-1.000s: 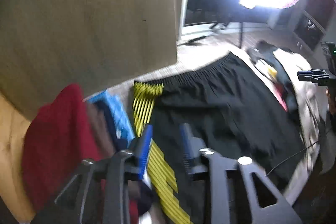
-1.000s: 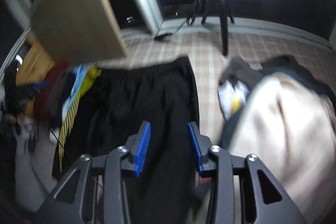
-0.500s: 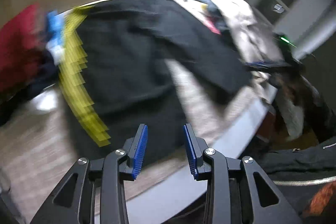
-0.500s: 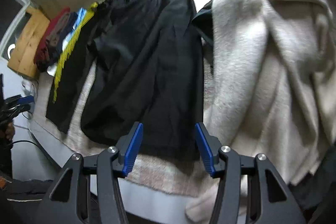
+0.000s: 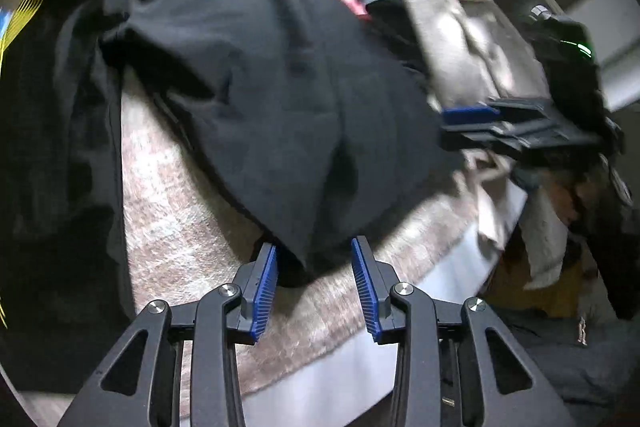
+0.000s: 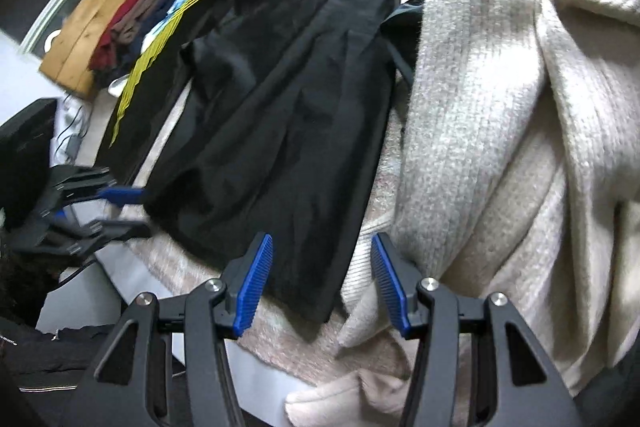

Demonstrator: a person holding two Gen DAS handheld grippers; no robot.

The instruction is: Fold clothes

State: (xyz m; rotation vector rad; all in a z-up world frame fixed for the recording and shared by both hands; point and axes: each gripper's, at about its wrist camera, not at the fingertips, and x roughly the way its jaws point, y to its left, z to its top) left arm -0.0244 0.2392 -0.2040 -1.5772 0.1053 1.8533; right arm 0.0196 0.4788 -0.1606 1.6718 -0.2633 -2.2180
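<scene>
My left gripper (image 5: 314,281) is spread wide, its 2 blue pads (image 5: 264,285) apart with nothing pinched between them. The hem corner of the black shorts (image 5: 248,75) lies just ahead of it, dipping into the gap between the pads; I cannot tell whether the cloth touches either pad. The shorts lie flat on a pinkish-grey blanket (image 5: 168,211) that covers the surface under them, with the waistband at the far end and both leg hems toward me.

My right gripper (image 6: 322,285) is also spread, pads apart and holding nothing. The other hem corner of the black shorts (image 6: 280,99) lies just in front of its gap, nearer the left pad, resting on the blanket (image 6: 280,343). Just to the right of that corner a cream knitted sweater (image 6: 500,115) is heaped, its edge touching the side of the shorts and reaching toward my right pad.

In the right wrist view my left gripper (image 6: 120,209) appears at the left hem of the shorts, and in the left wrist view my right gripper (image 5: 472,125) shows at the right, beside the sweater (image 5: 452,7).

A yellow striped garment (image 6: 160,39) lies along the far left side of the shorts, with a pile of folded clothes (image 6: 132,19) beyond it.
</scene>
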